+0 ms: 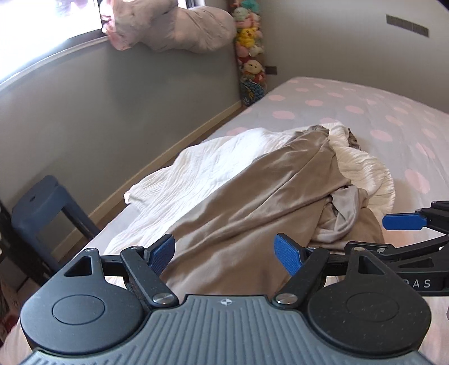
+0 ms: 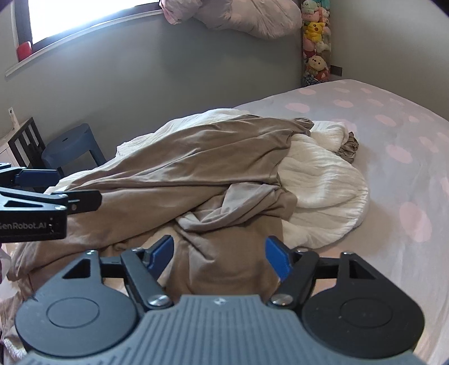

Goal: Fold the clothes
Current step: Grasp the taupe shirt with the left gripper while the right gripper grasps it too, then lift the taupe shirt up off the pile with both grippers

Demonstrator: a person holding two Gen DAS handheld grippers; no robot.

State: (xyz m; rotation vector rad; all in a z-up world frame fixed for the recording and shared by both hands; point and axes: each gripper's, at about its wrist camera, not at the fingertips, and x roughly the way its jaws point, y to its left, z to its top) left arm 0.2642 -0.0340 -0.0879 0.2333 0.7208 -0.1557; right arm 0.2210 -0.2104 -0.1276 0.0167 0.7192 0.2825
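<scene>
A crumpled tan garment lies heaped on the bed, draped over a white crinkled garment. My left gripper hovers over the near end of the tan cloth, open, its blue pads wide apart with nothing between them. My right gripper is also open, above the tan cloth's near edge. The right gripper's blue fingertip shows at the right edge of the left wrist view. In the right wrist view the left gripper enters from the left.
The bed has a grey sheet with pink spots and free room to the right. A blue stool stands by the grey wall. Plush toys hang in the corner; a bundled pink duvet rests on the windowsill.
</scene>
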